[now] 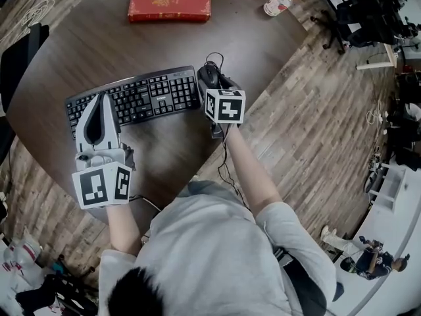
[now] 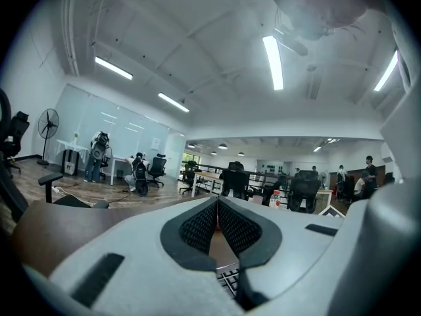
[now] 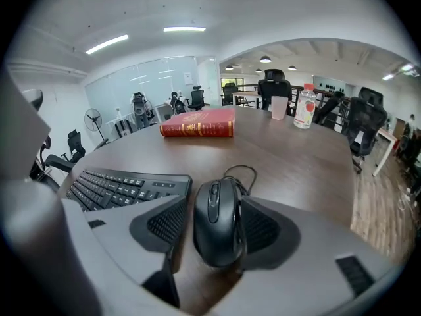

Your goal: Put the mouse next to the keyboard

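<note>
Now, head view: the left gripper hangs over the left end of the keyboard, and the right gripper is down at its right end on the table. Left gripper view: pads pinched together on nothing. Right gripper view: the mouse sits on the table just beside the keyboard, jaws spread around it, right pad touching, left pad a sliver off.

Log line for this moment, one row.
left gripper: shut, empty, above keyboard | right gripper: open, astride mouse | mouse: on table, beside keyboard
</note>
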Tool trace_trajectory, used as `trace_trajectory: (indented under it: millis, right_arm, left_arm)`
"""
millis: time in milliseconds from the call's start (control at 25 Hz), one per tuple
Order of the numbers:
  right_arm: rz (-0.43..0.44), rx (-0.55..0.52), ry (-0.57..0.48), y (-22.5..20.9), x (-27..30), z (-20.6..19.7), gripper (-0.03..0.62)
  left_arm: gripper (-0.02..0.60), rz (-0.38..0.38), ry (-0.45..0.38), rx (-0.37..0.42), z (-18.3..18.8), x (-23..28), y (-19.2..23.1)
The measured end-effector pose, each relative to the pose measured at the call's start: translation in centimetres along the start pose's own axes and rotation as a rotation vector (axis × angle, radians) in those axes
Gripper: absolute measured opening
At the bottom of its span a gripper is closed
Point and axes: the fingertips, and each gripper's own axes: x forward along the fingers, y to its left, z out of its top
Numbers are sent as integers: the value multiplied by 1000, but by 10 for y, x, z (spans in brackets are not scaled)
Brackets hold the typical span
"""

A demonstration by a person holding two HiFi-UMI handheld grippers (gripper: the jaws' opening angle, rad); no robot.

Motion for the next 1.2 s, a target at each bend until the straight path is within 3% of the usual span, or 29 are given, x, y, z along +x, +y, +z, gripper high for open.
trace_trajectory:
  millis: [120,280,360,600,1200]
  right_arm:
    - [27,8,-54,4,-18,11,242]
    - [65,30,-135,9,-45,27,58]
    - [91,28,-166,13,-57,32,28]
    - [138,-74,-263,30,-93,43,18]
    - [250,-140,-495,53,-188,60,20]
  left_arm:
    - [11,0,-8,7,5,-3,-5]
    - [11,-2,-27,23,15,-8,-12]
    - [11,-1,-35,30,19,-12,-15]
    - [11,9,-57,56,31,-26,-22]
    - [11,13,-98,97,45,-75,-60]
